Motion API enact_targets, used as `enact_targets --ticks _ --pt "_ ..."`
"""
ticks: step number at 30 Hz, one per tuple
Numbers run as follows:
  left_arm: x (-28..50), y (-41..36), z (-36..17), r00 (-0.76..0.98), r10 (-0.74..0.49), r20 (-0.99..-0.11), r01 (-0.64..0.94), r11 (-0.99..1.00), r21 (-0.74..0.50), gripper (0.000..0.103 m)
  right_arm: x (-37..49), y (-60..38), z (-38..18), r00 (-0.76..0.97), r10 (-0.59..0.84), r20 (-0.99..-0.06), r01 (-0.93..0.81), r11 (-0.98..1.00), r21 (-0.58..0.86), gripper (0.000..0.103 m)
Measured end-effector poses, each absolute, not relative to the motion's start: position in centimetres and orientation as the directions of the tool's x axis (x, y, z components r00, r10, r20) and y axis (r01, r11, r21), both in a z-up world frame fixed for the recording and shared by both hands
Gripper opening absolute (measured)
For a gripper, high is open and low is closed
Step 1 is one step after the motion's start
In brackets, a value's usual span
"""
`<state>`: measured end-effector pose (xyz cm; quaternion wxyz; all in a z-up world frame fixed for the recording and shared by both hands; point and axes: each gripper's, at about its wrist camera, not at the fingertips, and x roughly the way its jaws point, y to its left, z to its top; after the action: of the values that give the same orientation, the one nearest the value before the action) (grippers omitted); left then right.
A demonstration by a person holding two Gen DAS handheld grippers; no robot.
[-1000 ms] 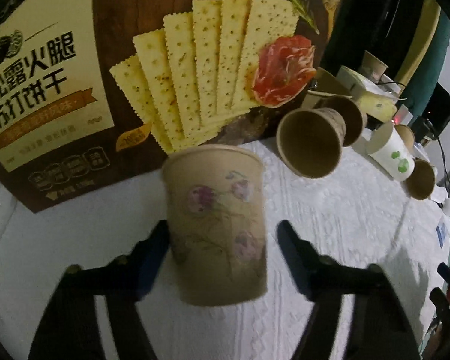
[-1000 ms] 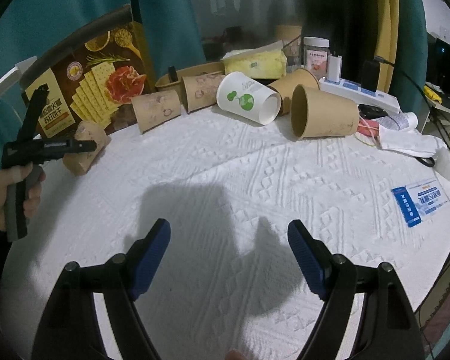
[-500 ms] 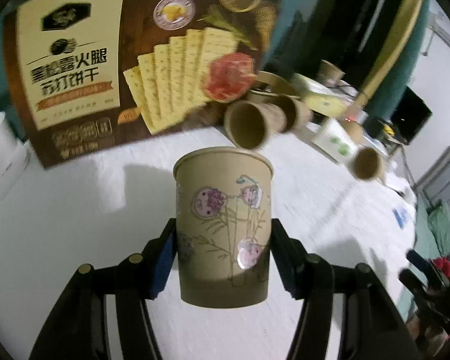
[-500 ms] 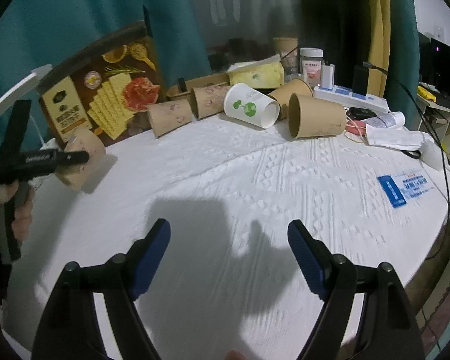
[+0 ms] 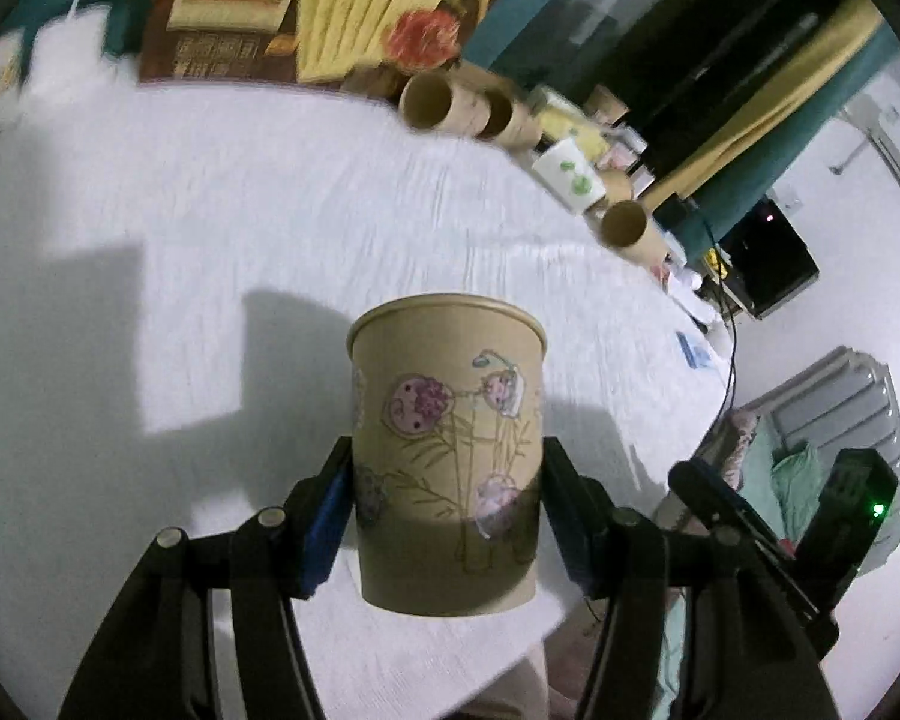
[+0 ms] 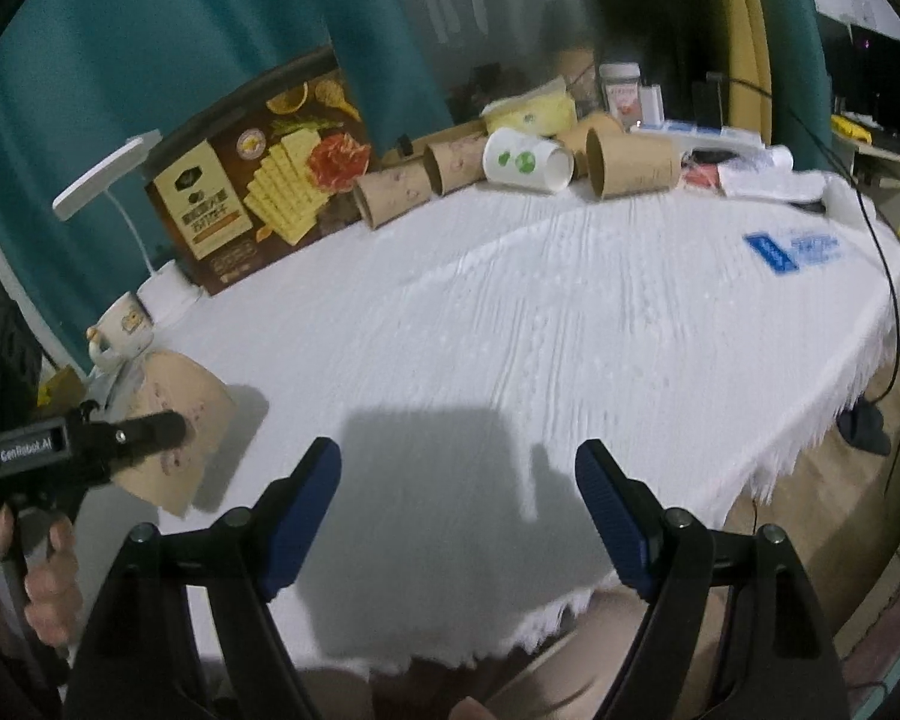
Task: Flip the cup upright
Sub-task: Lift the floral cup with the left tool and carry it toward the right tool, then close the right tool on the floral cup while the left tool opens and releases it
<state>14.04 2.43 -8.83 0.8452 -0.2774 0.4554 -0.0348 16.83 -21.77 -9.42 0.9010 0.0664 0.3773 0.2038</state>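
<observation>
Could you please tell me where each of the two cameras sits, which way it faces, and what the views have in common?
Left wrist view: sits on the left tool, looking down along its fingers at the flowered paper cup clamped between them over the white tablecloth; only the tool's fingers show.
Right wrist view: sits on the right tool, open and empty, facing across the table to the cracker box; a hand holding the left tool shows at left.
Shared: the cup, the box, the tablecloth, the row of tipped cups.

Black plastic two-finger left gripper [image 5: 447, 513] and right gripper [image 6: 459, 510]: blue ribbed pads, silver pivot screws, white "GenRobot.AI" lettering.
</observation>
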Motion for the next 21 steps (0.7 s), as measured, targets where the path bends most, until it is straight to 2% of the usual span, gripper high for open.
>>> enact_targets --ticks 10,15,21 --pt "13.5 1.4 -10.7 0.563 -0.316 -0.763 -0.220 0.833 -0.507 0.060 15.7 -21.8 -9.6 0.618 0.422 -0.663 -0.329 0.905 0.269 0.079" --pt "13.6 1.8 -10.9 0.553 -0.341 -0.760 -0.213 0.824 -0.525 0.063 15.7 -21.6 -9.6 0.615 0.419 -0.668 -0.329 0.906 0.265 0.079" --pt "13.5 1.4 -11.1 0.544 -0.373 -0.751 -0.193 0.816 -0.545 0.080 15.8 -21.3 -9.5 0.617 0.404 -0.675 -0.332 0.912 0.242 0.079"
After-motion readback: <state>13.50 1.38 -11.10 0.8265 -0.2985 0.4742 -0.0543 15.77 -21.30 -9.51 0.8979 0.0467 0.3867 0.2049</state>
